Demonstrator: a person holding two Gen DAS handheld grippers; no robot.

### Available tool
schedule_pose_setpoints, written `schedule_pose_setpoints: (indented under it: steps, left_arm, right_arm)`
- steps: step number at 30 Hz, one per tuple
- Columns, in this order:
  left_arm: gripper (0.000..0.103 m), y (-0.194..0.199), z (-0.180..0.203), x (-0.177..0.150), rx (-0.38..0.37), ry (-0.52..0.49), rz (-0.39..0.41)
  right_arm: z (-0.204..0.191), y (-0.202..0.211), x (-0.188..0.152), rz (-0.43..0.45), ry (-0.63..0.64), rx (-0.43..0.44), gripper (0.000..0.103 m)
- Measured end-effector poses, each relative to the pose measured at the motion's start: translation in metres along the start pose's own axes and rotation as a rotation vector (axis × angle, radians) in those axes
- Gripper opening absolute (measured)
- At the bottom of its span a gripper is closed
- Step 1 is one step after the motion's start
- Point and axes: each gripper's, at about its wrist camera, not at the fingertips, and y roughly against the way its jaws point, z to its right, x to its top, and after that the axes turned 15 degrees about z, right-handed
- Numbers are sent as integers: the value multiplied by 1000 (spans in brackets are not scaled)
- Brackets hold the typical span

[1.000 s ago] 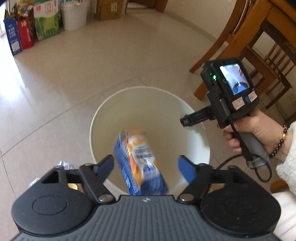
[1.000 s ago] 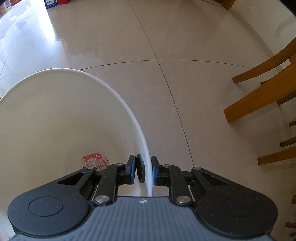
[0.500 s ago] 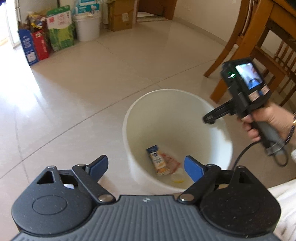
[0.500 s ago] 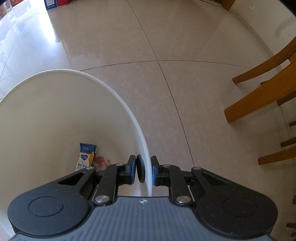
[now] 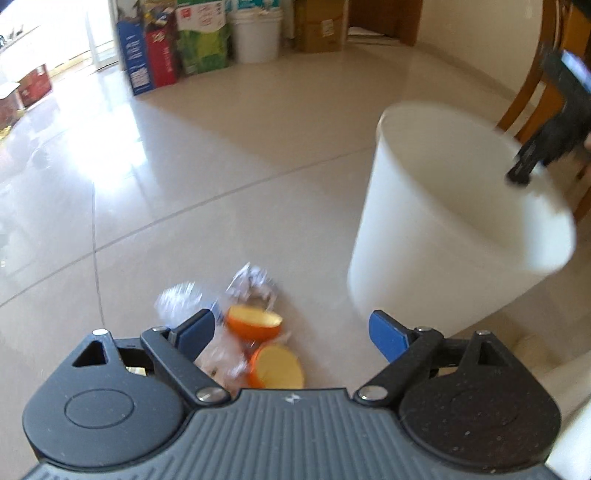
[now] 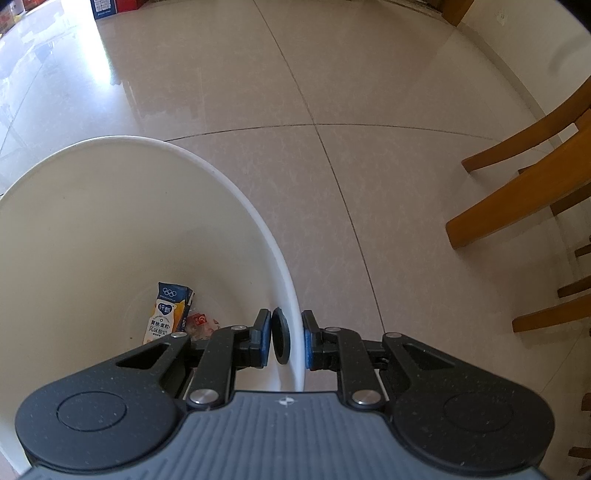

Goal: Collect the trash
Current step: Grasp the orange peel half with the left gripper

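Note:
A white bin stands on the tiled floor at the right of the left wrist view. My right gripper is shut on the bin's rim; it also shows as a blurred dark shape at the bin's far edge. Inside the bin lie a blue and orange drink carton and a red wrapper. My left gripper is open and empty, low over the floor. Below it lie two orange peel halves, a crumpled foil wrapper and clear plastic.
Wooden chair legs stand to the right of the bin. Cartons and boxes and a white bucket line the far wall. Open tiled floor lies between them and the bin.
The drink carton dropped from my left gripper into the bin. My left gripper then pulled back and swung left and down to the floor trash. The right gripper kept its hold on the rim.

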Motion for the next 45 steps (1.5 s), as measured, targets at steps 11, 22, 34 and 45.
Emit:
schedule_pose_setpoints:
  steps: [11,22,34,45]
  left_arm:
    - [90,-60,32,-106,148,-89,-30]
    - [90,-113,55,-138,279,-289,-68]
    - [85,-139,57,-148,344,-347,-95]
    - [73,-139,45,-137,337,-247,-124]
  right_arm:
    - [-1,1,1,3,4,-7,21]
    - [0,1,0,6,7,-4,21]
    - [0,1,2,4,-3,-2,20]
    - [1,1,1,4,-7,-4,21]
